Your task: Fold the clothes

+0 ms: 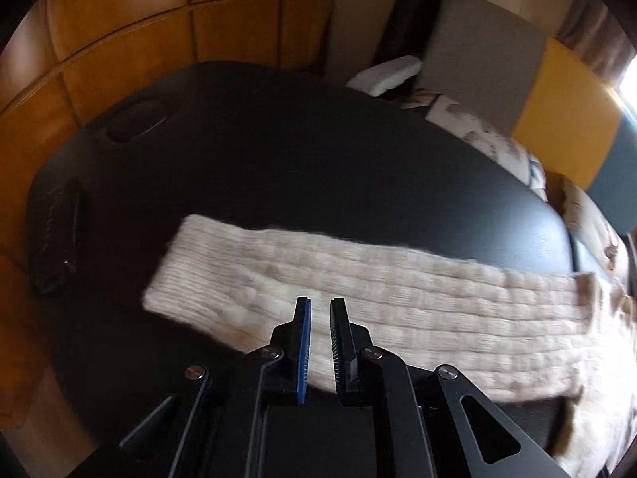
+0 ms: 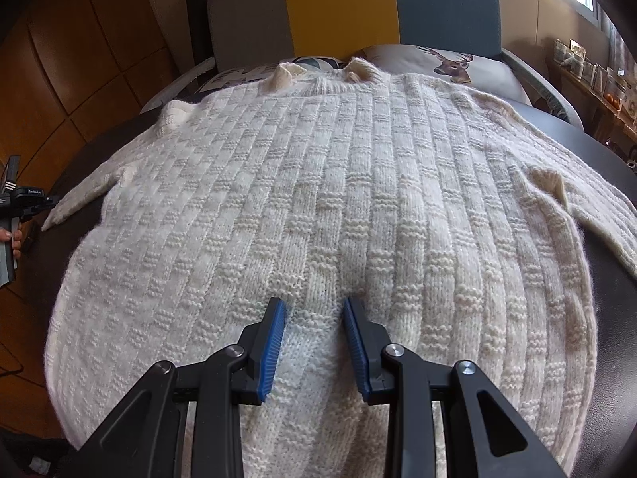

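A cream knitted sweater (image 2: 318, 179) lies spread flat on a black table (image 1: 239, 159), collar toward the far side. In the left wrist view one sleeve (image 1: 358, 279) stretches straight out across the table, blurred by motion. My left gripper (image 1: 320, 300) hangs just above that sleeve's near edge, its fingers a narrow gap apart with nothing between them. My right gripper (image 2: 314, 302) is open low over the sweater's lower body, with a small ridge of knit rising between its fingers. The other sleeve (image 2: 577, 207) lies off to the right.
A sofa with grey, yellow and teal panels (image 2: 338, 4) and a deer cushion (image 2: 450, 65) stands behind the table. A wooden panel wall (image 1: 119, 20) is on the left. A dark flat object (image 1: 59, 239) rests at the table's left edge. A person's hand (image 2: 14, 239) shows far left.
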{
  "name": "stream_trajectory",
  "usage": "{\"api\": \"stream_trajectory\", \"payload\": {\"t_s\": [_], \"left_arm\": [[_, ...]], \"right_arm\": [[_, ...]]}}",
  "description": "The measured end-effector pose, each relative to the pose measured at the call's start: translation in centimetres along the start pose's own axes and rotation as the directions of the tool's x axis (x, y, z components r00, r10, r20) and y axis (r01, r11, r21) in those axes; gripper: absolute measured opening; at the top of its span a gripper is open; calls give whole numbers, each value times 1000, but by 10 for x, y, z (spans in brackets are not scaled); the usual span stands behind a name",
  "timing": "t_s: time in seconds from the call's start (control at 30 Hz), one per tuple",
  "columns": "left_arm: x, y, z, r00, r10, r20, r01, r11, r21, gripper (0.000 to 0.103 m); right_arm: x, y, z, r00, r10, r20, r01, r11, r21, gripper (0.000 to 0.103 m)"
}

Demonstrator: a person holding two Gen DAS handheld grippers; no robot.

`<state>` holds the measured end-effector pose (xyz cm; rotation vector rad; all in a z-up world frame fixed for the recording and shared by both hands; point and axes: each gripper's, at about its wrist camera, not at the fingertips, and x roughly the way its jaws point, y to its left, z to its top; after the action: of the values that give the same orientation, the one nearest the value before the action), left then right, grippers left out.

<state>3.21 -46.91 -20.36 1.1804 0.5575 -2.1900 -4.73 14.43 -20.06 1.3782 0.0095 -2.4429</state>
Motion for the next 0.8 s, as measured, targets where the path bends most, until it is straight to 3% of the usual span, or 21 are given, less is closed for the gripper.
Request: {"api": "stream_trajectory", "payload": {"t_s": [0.2, 0.43, 0.53, 0.57, 0.63, 0.67, 0.77, 0.8], "left_arm": [[16, 17, -16, 998, 45, -34, -45, 999, -13, 11], [3, 25, -30, 993, 89, -71, -93, 994, -52, 12], [-5, 30, -35, 991, 104, -84, -111, 990, -85, 12], [-13, 26, -34, 992, 103, -72, -110, 989, -96, 11], [-36, 10, -34, 999, 47, -13, -48, 994, -97, 11], [-46, -1, -36, 1000, 8, 9, -7, 996, -86, 11], [-75, -52, -48, 986, -165, 29, 166, 986, -6, 13], [-82, -71, -53, 976, -218, 26, 217, 976, 25, 13]], "right_arm": [[1, 2, 2, 1000, -18, -22, 18, 1000, -10, 31], [1, 0, 1, 1000, -4, -15, 4, 1000, 3, 31], [0, -6, 5, 999, 34, -20, -34, 999, 14, 31], [-7, -18, 7, 995, 98, -2, -98, 993, 72, 31], [-21, -42, 11, 974, 220, 50, -226, 957, 184, 31], [-37, -65, 9, 960, 248, 131, -275, 925, 262, 31], [-84, -152, -12, 907, 225, 355, -386, 781, 491, 31], [-100, -182, -26, 895, 171, 413, -397, 728, 559, 31]]}}
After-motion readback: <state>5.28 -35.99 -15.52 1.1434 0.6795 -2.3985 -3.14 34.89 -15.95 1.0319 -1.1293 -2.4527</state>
